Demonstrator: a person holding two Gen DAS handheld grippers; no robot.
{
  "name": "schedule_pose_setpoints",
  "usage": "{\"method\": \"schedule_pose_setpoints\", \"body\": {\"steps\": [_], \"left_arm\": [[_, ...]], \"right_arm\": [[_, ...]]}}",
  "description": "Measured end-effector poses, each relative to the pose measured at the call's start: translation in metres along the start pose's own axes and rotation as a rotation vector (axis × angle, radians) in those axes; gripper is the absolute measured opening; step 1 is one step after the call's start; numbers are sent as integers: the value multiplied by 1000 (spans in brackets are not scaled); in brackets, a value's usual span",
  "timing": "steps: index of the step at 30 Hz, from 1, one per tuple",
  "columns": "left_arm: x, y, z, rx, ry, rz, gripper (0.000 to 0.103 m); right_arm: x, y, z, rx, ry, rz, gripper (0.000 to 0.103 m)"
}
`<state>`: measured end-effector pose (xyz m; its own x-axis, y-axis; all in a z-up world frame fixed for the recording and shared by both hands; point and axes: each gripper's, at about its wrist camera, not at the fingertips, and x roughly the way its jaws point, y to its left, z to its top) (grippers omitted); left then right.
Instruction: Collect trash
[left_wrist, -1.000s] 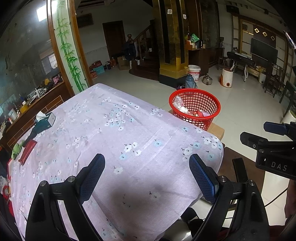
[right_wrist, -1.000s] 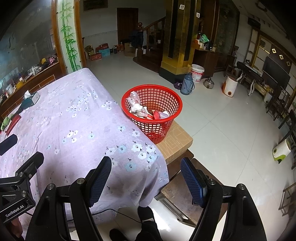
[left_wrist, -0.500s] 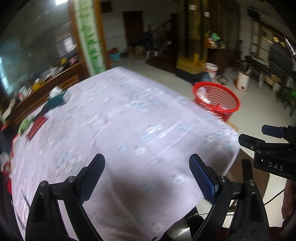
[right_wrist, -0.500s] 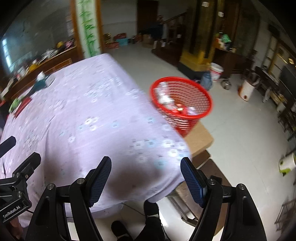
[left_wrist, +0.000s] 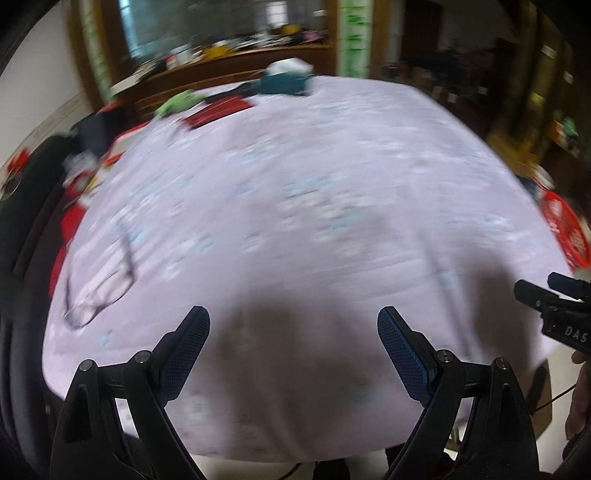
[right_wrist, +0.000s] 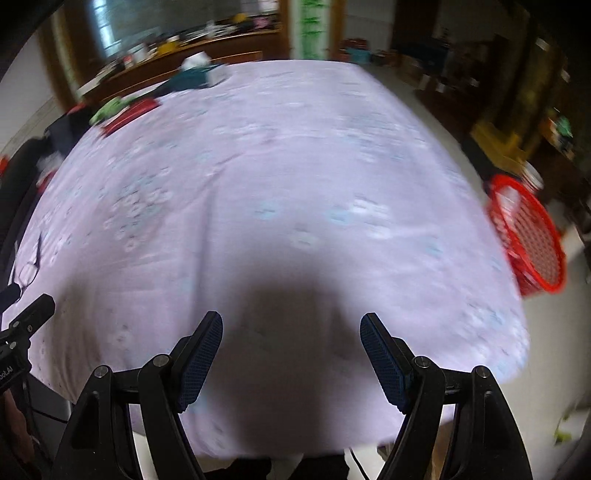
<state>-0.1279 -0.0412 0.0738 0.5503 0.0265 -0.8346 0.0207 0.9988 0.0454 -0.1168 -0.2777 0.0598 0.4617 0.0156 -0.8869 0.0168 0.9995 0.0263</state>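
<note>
Left gripper (left_wrist: 293, 349), right gripper (right_wrist: 291, 350) — both spread apart, empty — above purple tablecloth (right_wrist: 280, 177).

Red mesh basket (right_wrist: 532, 236), round, blurred, is seen past the table's right edge, with pale scraps inside.

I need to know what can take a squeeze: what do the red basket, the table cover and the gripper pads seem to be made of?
Red basket: likely moulded plastic, judging by its open lattice wall and even red colour. Table cover: cloth, matte lilac with pale flower print; it creases and drapes over the edge. Pads: probably rubber or textured plastic, dark blue with a fine dotted grain. Motion blur leaves all three uncertain.
</note>
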Motion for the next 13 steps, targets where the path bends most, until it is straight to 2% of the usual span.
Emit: {"method": "schedule_pose_setpoints", "body": {"steps": [5, 8, 11, 13], "left_arm": [[30, 34, -1, -64, 43, -4, 91], [53, 48, 5, -109, 68, -18, 91], [67, 53, 14, -137, 59, -37, 91], [76, 51, 24, -136, 56, -43, 91]], "right_arm": [[38, 24, 22, 10, 11, 57, 81], [56, 31, 32, 16, 6, 31, 80], [68, 33, 41, 14, -25, 10, 80], [78, 26, 50, 61, -24, -1, 80]]}}
